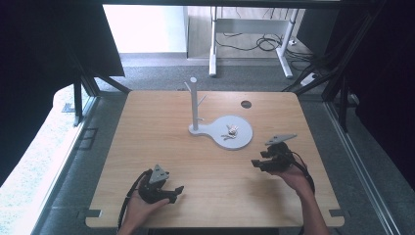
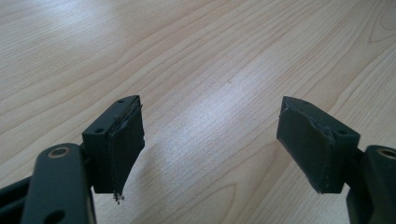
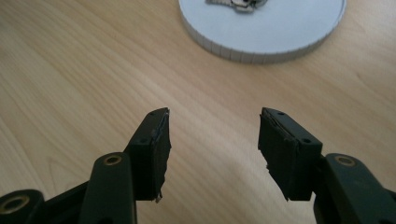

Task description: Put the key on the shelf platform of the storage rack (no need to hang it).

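Right gripper [image 1: 258, 163] was held low over the wooden table [image 1: 156, 147] at its right side, the person's right hand [image 1: 293, 176] wrapped around the body from behind and the forearm entering from the bottom right corner of the high view. Jaws pointed left and slightly away from the person, toward the white round tray [image 1: 242, 139]. In the right gripper view the jaws stood apart with bare table between them; nothing grasped. The tray [image 3: 280, 32] lay ahead of the tips, near but not touched.

Small metal item, apparently a bunch of keys [image 1: 230, 131], lay on the tray, roughly at its centre; its edge appeared at the top of the right gripper view [image 3: 238, 3]. Detail too small to identify further. White branched stand [image 1: 194, 100] rose upright from the tray's narrow left end.

Left gripper [image 1: 176, 192] sat near the front left of the table, left hand [image 1: 144, 205] cupped under it, jaws pointing right. Left gripper view: jaws spread wide, released, only wood grain between them. The two grippers were well apart.
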`<action>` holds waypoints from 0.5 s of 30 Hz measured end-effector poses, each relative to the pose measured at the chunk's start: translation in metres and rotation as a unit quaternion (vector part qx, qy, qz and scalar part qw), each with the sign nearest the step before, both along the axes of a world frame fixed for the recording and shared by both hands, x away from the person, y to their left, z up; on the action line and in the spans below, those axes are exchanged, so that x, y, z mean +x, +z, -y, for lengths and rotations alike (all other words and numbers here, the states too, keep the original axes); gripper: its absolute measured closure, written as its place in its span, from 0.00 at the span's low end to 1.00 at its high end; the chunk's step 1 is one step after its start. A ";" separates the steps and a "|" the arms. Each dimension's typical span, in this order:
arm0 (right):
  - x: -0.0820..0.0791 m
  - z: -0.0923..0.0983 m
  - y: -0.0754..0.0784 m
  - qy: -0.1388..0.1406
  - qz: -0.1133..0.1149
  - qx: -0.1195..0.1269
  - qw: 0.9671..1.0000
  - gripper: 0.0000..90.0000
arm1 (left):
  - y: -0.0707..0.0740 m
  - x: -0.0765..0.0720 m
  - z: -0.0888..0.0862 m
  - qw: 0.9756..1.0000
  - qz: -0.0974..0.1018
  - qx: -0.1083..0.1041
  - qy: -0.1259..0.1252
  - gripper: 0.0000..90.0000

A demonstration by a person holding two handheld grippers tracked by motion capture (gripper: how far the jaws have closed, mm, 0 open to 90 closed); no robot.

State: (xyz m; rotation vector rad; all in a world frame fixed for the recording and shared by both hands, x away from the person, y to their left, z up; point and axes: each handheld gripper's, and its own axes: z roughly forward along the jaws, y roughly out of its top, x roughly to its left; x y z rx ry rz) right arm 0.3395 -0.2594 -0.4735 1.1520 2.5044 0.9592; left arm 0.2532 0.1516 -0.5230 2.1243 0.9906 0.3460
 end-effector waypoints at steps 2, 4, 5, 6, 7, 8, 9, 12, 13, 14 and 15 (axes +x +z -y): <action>-0.010 0.006 -0.006 0.000 0.003 0.004 1.000 0.49 | 0.000 0.000 0.000 1.000 0.000 0.000 0.000 0.26; -0.017 0.010 -0.013 0.005 0.002 0.006 1.000 0.50 | 0.000 0.001 0.000 1.000 -0.001 -0.001 0.001 0.26; -0.020 0.011 -0.017 0.010 -0.004 0.001 1.000 0.50 | -0.001 0.001 0.001 1.000 -0.001 0.001 0.000 0.26; -0.022 0.012 -0.021 0.018 -0.010 -0.006 1.000 0.50 | -0.001 0.001 0.001 1.000 -0.002 0.002 0.000 0.26; -0.024 0.012 -0.024 0.022 -0.009 -0.012 1.000 0.50 | -0.002 0.001 0.001 1.000 -0.002 0.002 0.000 0.26; -0.027 0.014 -0.026 0.021 -0.007 -0.011 1.000 0.50 | -0.002 0.002 0.000 1.000 -0.004 0.005 0.000 0.26; -0.028 0.015 -0.028 0.020 -0.009 -0.007 1.000 0.50 | -0.003 0.002 0.000 1.000 -0.004 0.005 0.001 0.26; -0.029 0.018 -0.030 0.014 -0.009 -0.008 1.000 0.50 | -0.004 0.003 -0.001 1.000 -0.006 0.006 0.002 0.26; -0.029 0.019 -0.031 0.011 -0.008 -0.005 1.000 0.50 | -0.004 0.003 -0.001 1.000 -0.005 0.006 0.003 0.26; -0.029 0.020 -0.031 0.010 -0.008 -0.004 1.000 0.50 | -0.004 0.003 -0.001 1.000 -0.005 0.006 0.003 0.26; -0.029 0.020 -0.031 0.008 -0.007 -0.004 1.000 0.50 | -0.003 0.003 -0.001 1.000 -0.005 0.006 0.003 0.26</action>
